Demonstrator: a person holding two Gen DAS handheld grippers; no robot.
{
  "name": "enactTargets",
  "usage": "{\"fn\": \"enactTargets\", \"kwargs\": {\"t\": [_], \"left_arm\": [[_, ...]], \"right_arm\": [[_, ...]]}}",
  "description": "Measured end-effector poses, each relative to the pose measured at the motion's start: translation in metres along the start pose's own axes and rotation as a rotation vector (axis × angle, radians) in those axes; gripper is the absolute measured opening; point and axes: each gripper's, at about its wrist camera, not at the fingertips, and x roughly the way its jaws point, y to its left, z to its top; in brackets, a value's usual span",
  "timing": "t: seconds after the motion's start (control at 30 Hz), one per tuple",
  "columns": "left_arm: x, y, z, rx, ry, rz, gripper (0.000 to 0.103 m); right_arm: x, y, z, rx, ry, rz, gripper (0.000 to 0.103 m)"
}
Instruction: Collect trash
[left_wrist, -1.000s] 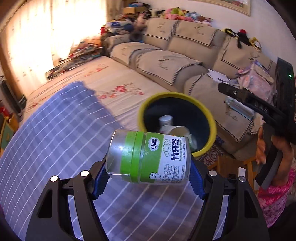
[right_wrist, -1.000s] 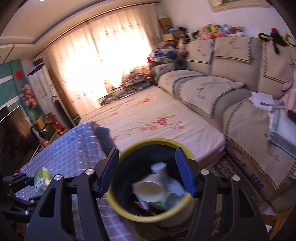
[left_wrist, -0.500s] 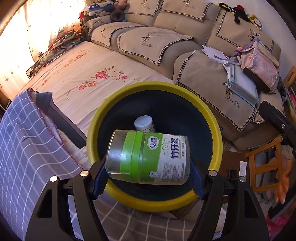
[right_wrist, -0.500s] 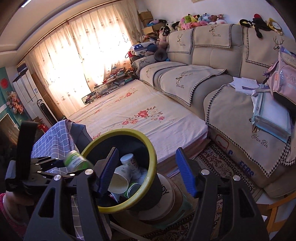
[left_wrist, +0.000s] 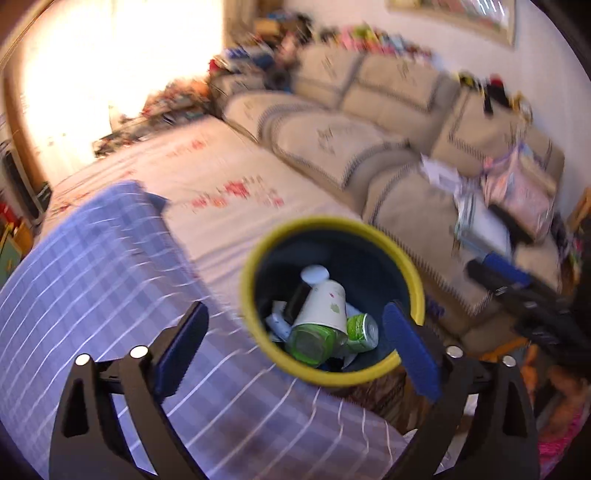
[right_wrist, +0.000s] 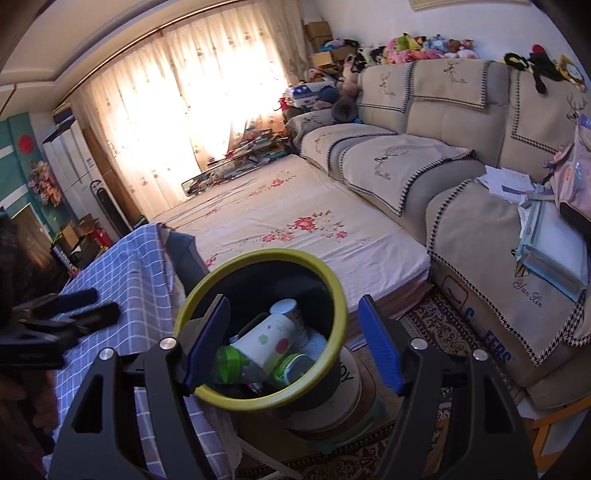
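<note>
a: trash bin (right_wrist: 334, 291) first, since it is the biggest thing in play: a dark bin with a yellow rim, standing just off the corner of the worktop (left_wrist: 92, 288) with the blue checked cloth, with the flowered bed beyond it and the beige sofa (right_wrist: 424, 155) further back.

b: and what's inside?

a: a white paper cup (left_wrist: 325, 304) with small fruit prints lies on top. a clear jar with a green lid (left_wrist: 308, 341) rests below it in the left view, and a small green-labelled can (left_wrist: 360, 326) lies beside that. a white-capped bottle (left_wrist: 314, 275) pokes up behind.

b: the tongs?

a: left tongs (left_wrist: 295, 350) are opening wide, blue pads well apart, with nothing between them; the bin only shows through the gap. right tongs (right_wrist: 293, 341) are also opening, and empty, hanging over the near rim.

b: so which step is this?

a: i'd judge the drop is done, as the jar sits in the bin and both tongs are free. the left view is blurred, so fine detail is unsure.

b: next?

a: probably look over the worktop for more rubbish. none shows on the cloth in these views, so the tongs would need to turn away from the bin to search.
</note>
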Motion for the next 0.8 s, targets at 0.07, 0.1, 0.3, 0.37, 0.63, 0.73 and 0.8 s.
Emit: {"fn": "enactTargets", "kwargs": {"t": [0.07, 0.1, 0.3, 0.37, 0.63, 0.73, 0.8], "left_arm": [[-0.038, 0.017, -0.015, -0.067, -0.061, 0.04, 0.098], [-0.052, 0.024, -0.023, -0.091, -0.082, 0.056, 0.098], [-0.14, 0.069, -0.09, -0.253, -0.15, 0.28, 0.098], [-0.166, 0.082, -0.113, -0.304, -0.16, 0.383, 0.098], [-0.262, 0.107, -0.191, -0.455, -0.246, 0.633, 0.098], [-0.292, 0.106, -0.216, -0.491, -0.265, 0.67, 0.098], [-0.31, 0.101, -0.228, -0.507, -0.286, 0.69, 0.098]], "right_arm": [[-0.005, 0.013, -0.003, -0.034, 0.01, 0.021, 0.072], [-0.007, 0.02, -0.005, -0.056, 0.019, 0.033, 0.074], [-0.027, 0.068, -0.02, -0.175, 0.044, 0.118, 0.089], [-0.036, 0.083, -0.026, -0.208, 0.045, 0.148, 0.093], [-0.069, 0.129, -0.036, -0.325, 0.027, 0.207, 0.096], [-0.083, 0.139, -0.036, -0.345, 0.01, 0.228, 0.096], [-0.092, 0.143, -0.036, -0.352, -0.003, 0.237, 0.096]]}}
